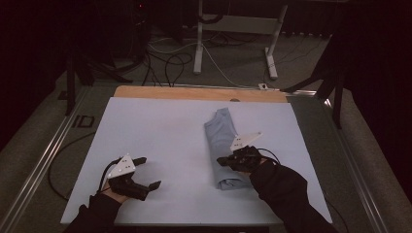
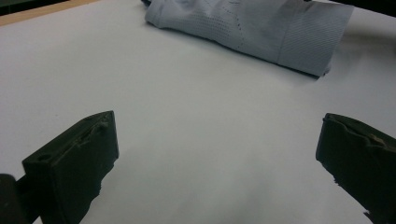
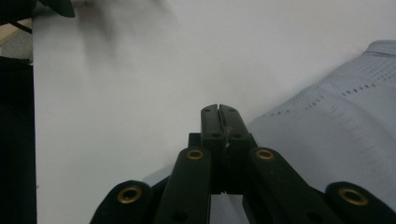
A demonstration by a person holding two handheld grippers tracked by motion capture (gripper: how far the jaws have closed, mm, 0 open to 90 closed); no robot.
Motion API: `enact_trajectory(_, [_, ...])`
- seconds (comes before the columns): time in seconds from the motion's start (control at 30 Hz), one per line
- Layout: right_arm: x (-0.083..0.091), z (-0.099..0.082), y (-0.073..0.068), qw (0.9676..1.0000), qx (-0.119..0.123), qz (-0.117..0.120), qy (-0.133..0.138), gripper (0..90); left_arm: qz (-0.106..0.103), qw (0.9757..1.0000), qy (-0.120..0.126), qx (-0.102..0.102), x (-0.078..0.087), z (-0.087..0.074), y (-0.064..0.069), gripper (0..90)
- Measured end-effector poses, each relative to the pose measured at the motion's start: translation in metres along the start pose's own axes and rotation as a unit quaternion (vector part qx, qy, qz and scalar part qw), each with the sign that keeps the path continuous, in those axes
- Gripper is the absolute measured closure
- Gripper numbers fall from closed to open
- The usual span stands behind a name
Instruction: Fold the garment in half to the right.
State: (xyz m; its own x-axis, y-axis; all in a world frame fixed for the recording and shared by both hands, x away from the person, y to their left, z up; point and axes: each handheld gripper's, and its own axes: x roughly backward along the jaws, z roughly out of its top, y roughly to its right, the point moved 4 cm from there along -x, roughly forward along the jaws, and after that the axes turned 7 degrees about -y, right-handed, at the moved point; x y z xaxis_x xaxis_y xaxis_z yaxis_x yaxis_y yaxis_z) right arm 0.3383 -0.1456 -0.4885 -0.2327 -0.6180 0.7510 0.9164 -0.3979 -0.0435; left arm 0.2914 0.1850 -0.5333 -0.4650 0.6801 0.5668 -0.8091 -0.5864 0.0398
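A light-blue garment [image 1: 221, 133], folded into a long narrow strip, lies right of centre on the pale sheet [image 1: 160, 131] that covers the table. My right gripper [image 1: 222, 161] is shut and hovers over the strip's near part, pointing left. In the right gripper view its jaws [image 3: 218, 111] are pressed together with nothing seen between them, and the garment [image 3: 336, 135] lies just to their right. My left gripper [image 1: 150, 172] rests open at the near left of the sheet, apart from the cloth. Between its wide jaws [image 2: 217, 154] is bare sheet, with the garment [image 2: 261, 32] farther off.
A strip of wooden tabletop [image 1: 194, 92] shows beyond the sheet's far edge. Metal rails [image 1: 43, 155] run along both sides of the table. Behind it stand a white desk frame [image 1: 233, 29] and loose cables [image 1: 170, 60] on the floor.
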Motion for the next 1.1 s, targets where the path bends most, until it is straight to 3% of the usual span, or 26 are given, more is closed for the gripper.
enact_trajectory(0.2, [-0.010,-0.012,0.003,0.9998,0.004,0.005,-0.018,90.0,-0.003,1.0000,-0.003,0.001,-0.002,-0.001,0.000,0.0])
enact_trajectory(0.33, [-0.027,-0.023,-0.001,0.9991,-0.012,0.025,-0.032,90.0,-0.002,1.0000,-0.003,0.001,-0.002,-0.001,0.000,0.0])
enact_trajectory(0.4, [-0.031,-0.027,-0.002,0.9990,-0.001,0.028,-0.035,90.0,-0.003,1.0000,-0.002,0.002,-0.002,-0.001,0.000,0.0])
enact_trajectory(0.53, [-0.039,-0.034,-0.005,0.9984,-0.003,0.034,-0.045,90.0,-0.004,1.0000,-0.004,-0.001,-0.002,-0.001,0.001,0.0])
enact_trajectory(0.87, [-0.047,-0.044,-0.012,0.9974,-0.016,0.044,-0.056,90.0,-0.004,1.0000,-0.005,-0.002,-0.002,-0.001,0.002,0.0])
enact_trajectory(1.1, [-0.051,-0.048,-0.022,0.9967,-0.002,0.055,-0.061,90.0,-0.003,1.0000,-0.004,-0.001,-0.002,0.000,0.001,0.0])
